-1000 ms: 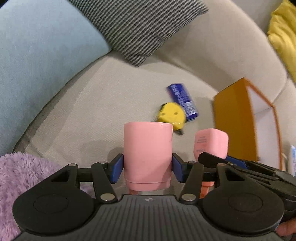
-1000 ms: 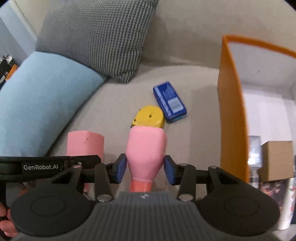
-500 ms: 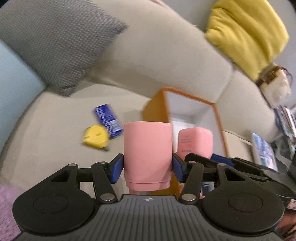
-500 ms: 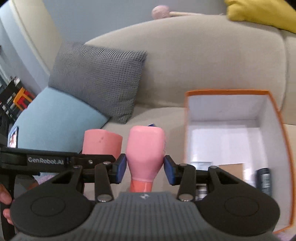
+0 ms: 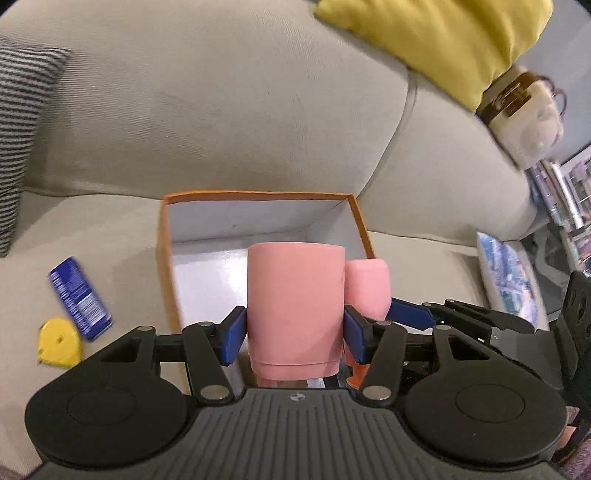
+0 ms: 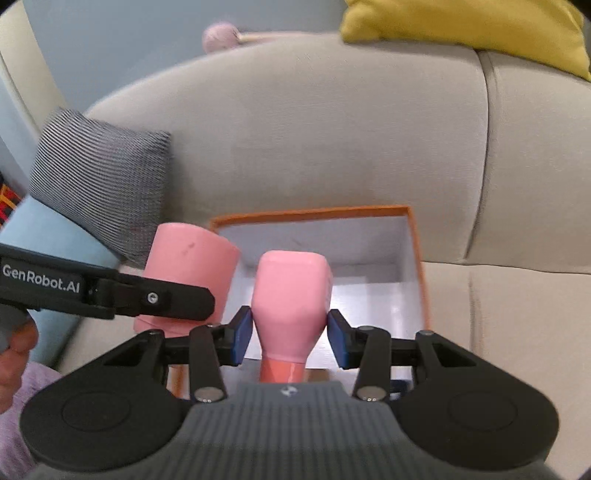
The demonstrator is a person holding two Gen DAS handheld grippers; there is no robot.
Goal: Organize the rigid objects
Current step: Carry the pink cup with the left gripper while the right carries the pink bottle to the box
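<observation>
My left gripper (image 5: pixel 295 334) is shut on a pink cup (image 5: pixel 295 306), held upright over the near edge of an orange box (image 5: pixel 168 258) with a white inside. My right gripper (image 6: pixel 290 334) is shut on a pink bottle (image 6: pixel 291 299), held above the same orange box (image 6: pixel 417 258). The pink bottle also shows in the left wrist view (image 5: pixel 369 284), just right of the cup. The pink cup shows in the right wrist view (image 6: pixel 184 269), left of the bottle. A blue flat pack (image 5: pixel 79 297) and a yellow tape measure (image 5: pixel 59 341) lie on the sofa seat left of the box.
The box stands on a beige sofa (image 5: pixel 221 110). A grey woven cushion (image 6: pixel 103 184) and a light blue cushion (image 6: pixel 48 236) lie to the left. A yellow throw (image 6: pixel 461 29) drapes over the backrest. A lilac fluffy fabric (image 6: pixel 14 417) is at the near left.
Both grippers have swung right and up from the sofa seat toward the orange box, still holding the cup and bottle. The blue pack and tape measure now lie off to the left.
</observation>
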